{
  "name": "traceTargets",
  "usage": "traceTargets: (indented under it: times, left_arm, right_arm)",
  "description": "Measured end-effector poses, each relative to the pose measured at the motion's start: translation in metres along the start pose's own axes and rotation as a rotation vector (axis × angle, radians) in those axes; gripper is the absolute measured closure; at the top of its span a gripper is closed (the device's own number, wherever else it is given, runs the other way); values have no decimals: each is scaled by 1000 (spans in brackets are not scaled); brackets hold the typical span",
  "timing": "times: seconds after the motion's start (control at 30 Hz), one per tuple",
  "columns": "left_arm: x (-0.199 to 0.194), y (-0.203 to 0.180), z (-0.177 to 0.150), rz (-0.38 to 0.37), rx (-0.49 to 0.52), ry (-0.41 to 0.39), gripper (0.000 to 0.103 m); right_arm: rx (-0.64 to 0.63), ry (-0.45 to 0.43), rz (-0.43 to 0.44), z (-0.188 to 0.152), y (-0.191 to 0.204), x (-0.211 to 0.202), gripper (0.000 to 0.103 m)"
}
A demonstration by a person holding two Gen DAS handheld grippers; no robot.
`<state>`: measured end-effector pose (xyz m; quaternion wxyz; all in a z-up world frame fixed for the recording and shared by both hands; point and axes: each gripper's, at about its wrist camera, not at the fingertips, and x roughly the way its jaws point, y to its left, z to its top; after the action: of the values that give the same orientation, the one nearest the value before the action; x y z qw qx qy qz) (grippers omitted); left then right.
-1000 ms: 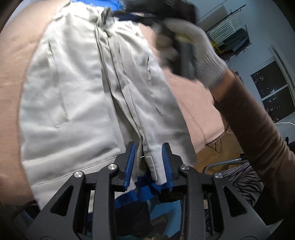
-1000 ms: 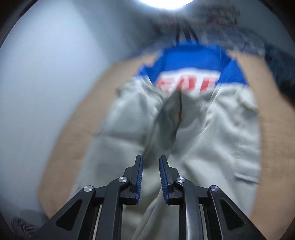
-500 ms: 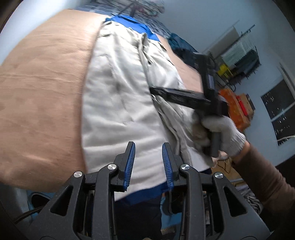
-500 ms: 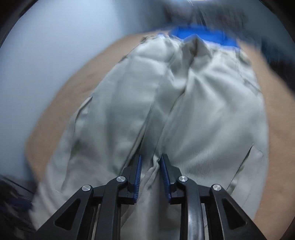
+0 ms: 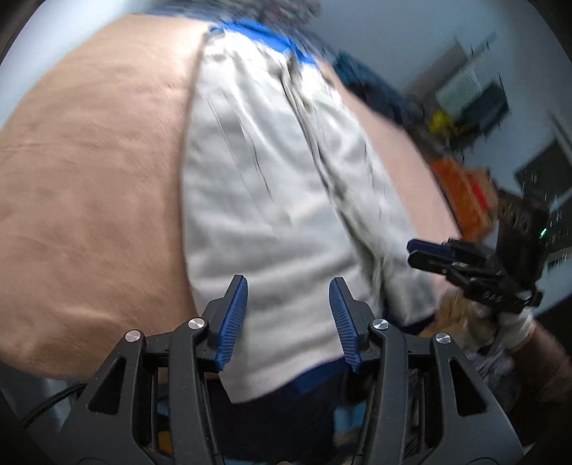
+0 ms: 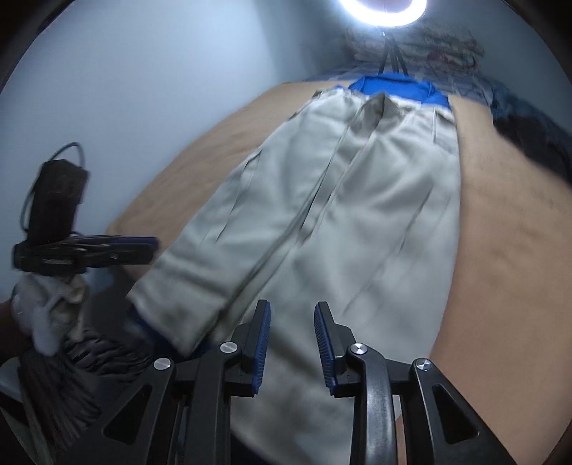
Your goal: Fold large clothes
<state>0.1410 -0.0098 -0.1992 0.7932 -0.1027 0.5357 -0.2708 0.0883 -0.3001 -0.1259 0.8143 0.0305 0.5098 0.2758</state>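
A light grey garment (image 5: 271, 214) lies lengthwise on the tan bed cover (image 5: 89, 179), its centre seam running away from me. A blue garment (image 5: 264, 32) shows under its far end. My left gripper (image 5: 287, 282) hovers over the near hem with its jaws opening and nothing pinched between them. My right gripper (image 5: 411, 253), in a gloved hand, hangs off the garment's right edge. In the right wrist view, the right gripper (image 6: 292, 307) is over the near end of the grey garment (image 6: 357, 214), its jaws opening a little and empty. The left gripper (image 6: 155, 245) is at the left.
A shelf (image 5: 475, 93) and orange boxes (image 5: 461, 193) stand beyond the bed's right side. A ring light (image 6: 382, 10) shines at the far end, with dark clothes (image 6: 529, 132) heaped beside it. Striped fabric (image 6: 71, 375) hangs below the near edge.
My left gripper let go of the grey hem, shifted left and widened its jaws. My right gripper drew back from the far end of the garment to the near end.
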Motion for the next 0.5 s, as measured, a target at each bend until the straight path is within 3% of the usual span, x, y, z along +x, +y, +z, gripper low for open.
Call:
traceTargets:
  times: [0.07, 0.13, 0.23, 0.3, 0.37, 0.43, 0.5]
  left_arm:
    - [13, -9, -15, 83, 99, 5, 54]
    - [16, -22, -25, 151, 206, -21, 54]
    - [10, -32, -27, 175, 269, -9, 54]
    - [-1, -25, -23, 118, 200, -8, 54]
    - [-15, -10, -15, 32, 92, -30, 46]
    - [-29, 12, -9, 3, -8, -79, 33]
    - [-35, 38, -3, -8, -111, -92, 33]
  right_arm:
    - [-31, 55, 6, -20, 8, 18, 75]
    - [-102, 41, -54, -32, 18, 29, 75]
    - [-101, 56, -52, -26, 20, 24, 75]
    - [-81, 35, -17, -20, 17, 7, 76]
    - [-64, -17, -12, -20, 12, -15, 61]
    - [-27, -66, -9, -22, 1, -36, 44]
    - [26, -106, -26, -25, -15, -51, 41]
